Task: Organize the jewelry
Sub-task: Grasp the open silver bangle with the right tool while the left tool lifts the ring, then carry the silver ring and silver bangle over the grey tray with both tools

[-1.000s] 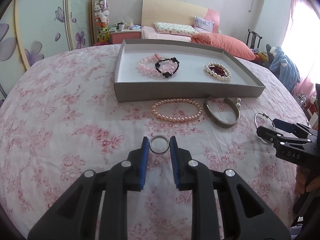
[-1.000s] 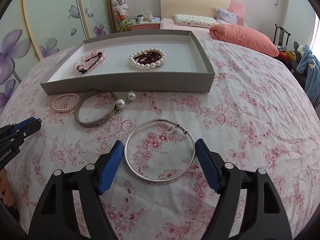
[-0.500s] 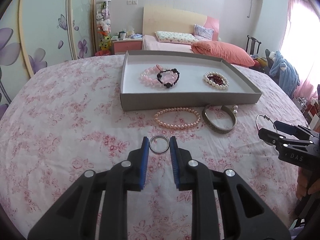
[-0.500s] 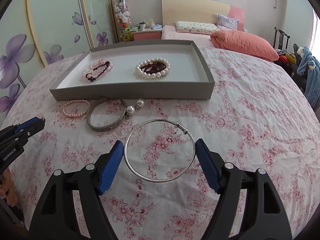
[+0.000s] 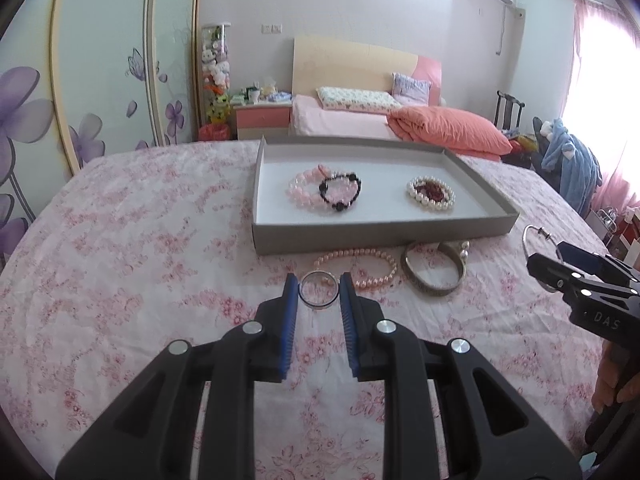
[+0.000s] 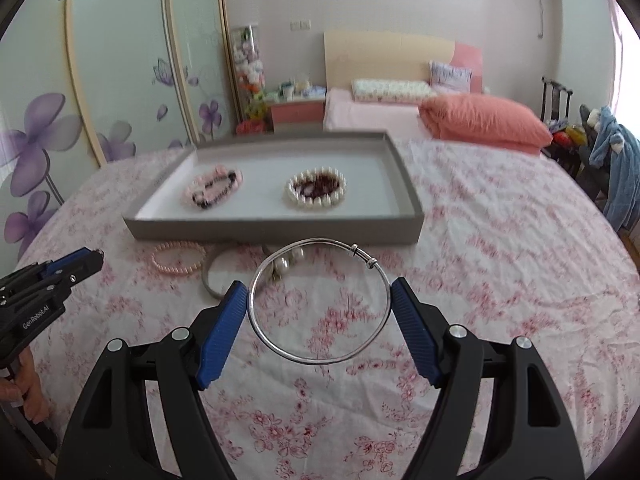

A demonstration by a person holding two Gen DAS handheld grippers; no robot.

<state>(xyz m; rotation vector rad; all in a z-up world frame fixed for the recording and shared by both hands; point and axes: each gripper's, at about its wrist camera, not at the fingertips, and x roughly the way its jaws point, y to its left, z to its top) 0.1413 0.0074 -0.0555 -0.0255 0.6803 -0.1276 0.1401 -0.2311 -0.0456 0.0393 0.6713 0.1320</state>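
Silver ring [image 5: 319,291] is pinched between the blue fingers of the left gripper [image 5: 319,294], which stand narrow and pressed on its rim. Right gripper [image 6: 319,305] has its fingers spread wide, closed on the thin silver bangle [image 6: 319,301], one pad on each side of the hoop. Both pieces look clear of the flowered bedspread [image 5: 132,264], on the near side of the grey tray [image 5: 380,232].

Progress, judged from the layout: four bracelets already lie in the tray in two nested pairs, a pink bead bracelet [image 5: 306,188] with a black bead bracelet [image 5: 340,192] toward its left wall, and a white pearl bracelet [image 5: 431,194] around a dark red one toward its right. Still outside, just beside the tray's near wall: a pink pearl bracelet [image 5: 356,268], a metal cuff [image 5: 434,276] and pearl earrings [image 5: 464,249]. With the two held pieces, roughly half remains.

Clearance: the tray's near wall is a raised lip that both loads must pass over. Bare floor shows in the tray's middle, near strip and right end. The loose pieces sit directly on the approach line to that wall.
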